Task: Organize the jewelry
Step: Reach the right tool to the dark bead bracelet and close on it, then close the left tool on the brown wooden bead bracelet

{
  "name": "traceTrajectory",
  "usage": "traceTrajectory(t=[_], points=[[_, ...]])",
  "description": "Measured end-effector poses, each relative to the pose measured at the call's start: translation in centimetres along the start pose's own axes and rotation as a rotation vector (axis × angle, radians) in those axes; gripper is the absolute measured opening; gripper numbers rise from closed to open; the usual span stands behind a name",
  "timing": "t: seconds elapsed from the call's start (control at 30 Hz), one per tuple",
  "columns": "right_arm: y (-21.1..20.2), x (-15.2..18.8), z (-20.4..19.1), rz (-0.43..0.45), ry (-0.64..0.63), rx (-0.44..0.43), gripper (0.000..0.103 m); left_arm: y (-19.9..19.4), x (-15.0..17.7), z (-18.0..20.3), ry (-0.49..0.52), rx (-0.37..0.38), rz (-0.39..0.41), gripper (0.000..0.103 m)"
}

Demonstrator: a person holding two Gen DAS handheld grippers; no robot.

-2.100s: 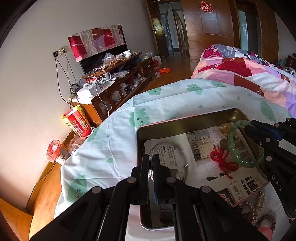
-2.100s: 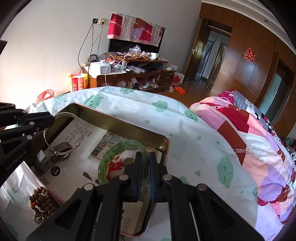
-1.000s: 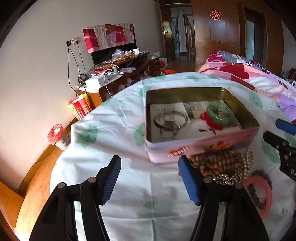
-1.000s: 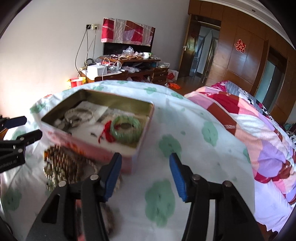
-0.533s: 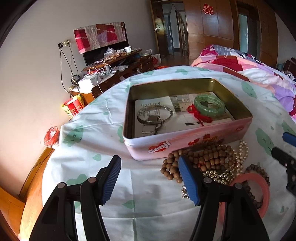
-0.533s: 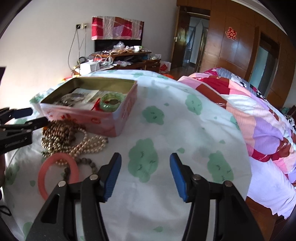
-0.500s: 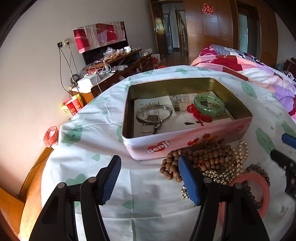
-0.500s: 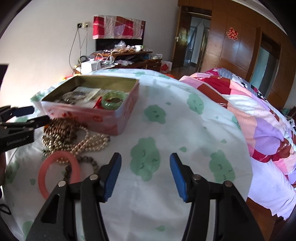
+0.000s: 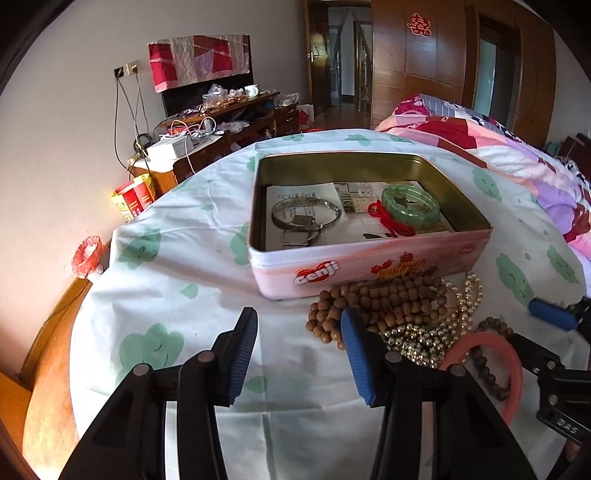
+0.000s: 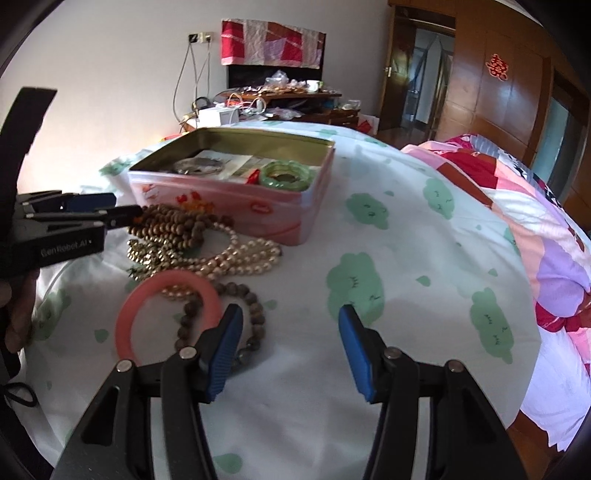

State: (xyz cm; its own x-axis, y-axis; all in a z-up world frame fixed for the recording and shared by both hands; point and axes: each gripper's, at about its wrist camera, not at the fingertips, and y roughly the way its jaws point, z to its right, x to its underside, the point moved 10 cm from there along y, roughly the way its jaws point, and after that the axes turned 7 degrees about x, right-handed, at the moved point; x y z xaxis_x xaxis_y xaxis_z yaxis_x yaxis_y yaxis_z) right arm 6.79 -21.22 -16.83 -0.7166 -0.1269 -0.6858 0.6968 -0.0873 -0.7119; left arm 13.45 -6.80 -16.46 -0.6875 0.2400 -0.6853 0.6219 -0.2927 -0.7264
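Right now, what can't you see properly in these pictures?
- Pink ring: left wrist view, the right gripper covers its right side.
- Paper in the tin: right wrist view, near wall hides most.
- Dark bead bracelet: right wrist view, a finger hides its bottom.
- Paper's print: too small in both views.

I am in a home bedroom. A bed with a patchwork quilt (image 9: pixel 480 144) in pinks, reds and purples fills the right of my frames. At upper left, a low wooden cabinet (image 9: pixel 225 129) stands against the pale wall, heaped with clutter and cables, a patchwork cloth (image 10: pixel 271 43) hanging above it over what may be a television. Wooden wardrobe doors (image 10: pixel 506 85) with a red paper ornament (image 9: pixel 419 24) line the upper right, beside an open doorway (image 9: pixel 347 55).
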Motion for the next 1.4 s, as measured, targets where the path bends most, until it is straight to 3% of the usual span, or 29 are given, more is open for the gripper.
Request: traceTrajectory(t=[0.07, 0.17, 0.27, 0.37, 0.73, 0.83, 0.97, 1.03, 1.07, 1.1, 1.27, 1.4], points=[[0.5, 0.4, -0.3, -0.023, -0.019, 0.002, 0.036, -0.3, 0.1, -0.1, -0.003, -0.002, 0.006, 0.048], [0.6, 0.4, 0.1, -0.024, -0.021, 0.021, 0.027, -0.7, 0.1, 0.0, -0.004, -0.002, 0.011, 0.048], [1.0, 0.5, 2.0, -0.031, 0.004, 0.106, 0.013, -0.8, -0.1, 0.0, -0.004, 0.0, 0.011, 0.048], [1.2, 0.6, 3.4, -0.037, 0.041, 0.129, 0.013, -0.4, -0.2, 0.2, 0.001, 0.003, 0.007, 0.048], [1.2, 0.3, 2.9, -0.025, 0.011, 0.141, 0.012, 0.3, -0.6, 1.1, -0.006, 0.029, -0.004, 0.048], [1.2, 0.2, 2.7, -0.023, 0.001, 0.149, 0.012, 1.0, -0.3, 1.5, 0.039, -0.006, -0.027, 0.048], [1.3, 0.3, 2.6, -0.022, -0.009, 0.156, 0.012, 1.3, -0.2, 1.3, 0.005, 0.038, -0.036, 0.048], [1.2, 0.3, 2.5, -0.021, -0.013, 0.16, 0.012, 1.2, -0.1, 1.5, 0.003, 0.076, -0.039, 0.033], [1.2, 0.3, 2.5, -0.02, -0.018, 0.163, 0.012, 1.1, 0.1, 1.9, 0.005, 0.11, -0.041, 0.018], [1.2, 0.3, 2.5, -0.019, -0.022, 0.166, 0.012, 0.9, 0.2, 2.3, 0.01, 0.128, -0.043, 0.01], [1.1, 0.3, 2.3, -0.013, -0.029, 0.159, 0.012, 0.2, 0.7, 2.1, 0.013, 0.116, -0.031, 0.009], [0.9, 0.2, 2.3, 0.0, -0.016, 0.149, 0.011, -1.6, -0.1, 0.8, 0.004, 0.077, 0.028, 0.006]])
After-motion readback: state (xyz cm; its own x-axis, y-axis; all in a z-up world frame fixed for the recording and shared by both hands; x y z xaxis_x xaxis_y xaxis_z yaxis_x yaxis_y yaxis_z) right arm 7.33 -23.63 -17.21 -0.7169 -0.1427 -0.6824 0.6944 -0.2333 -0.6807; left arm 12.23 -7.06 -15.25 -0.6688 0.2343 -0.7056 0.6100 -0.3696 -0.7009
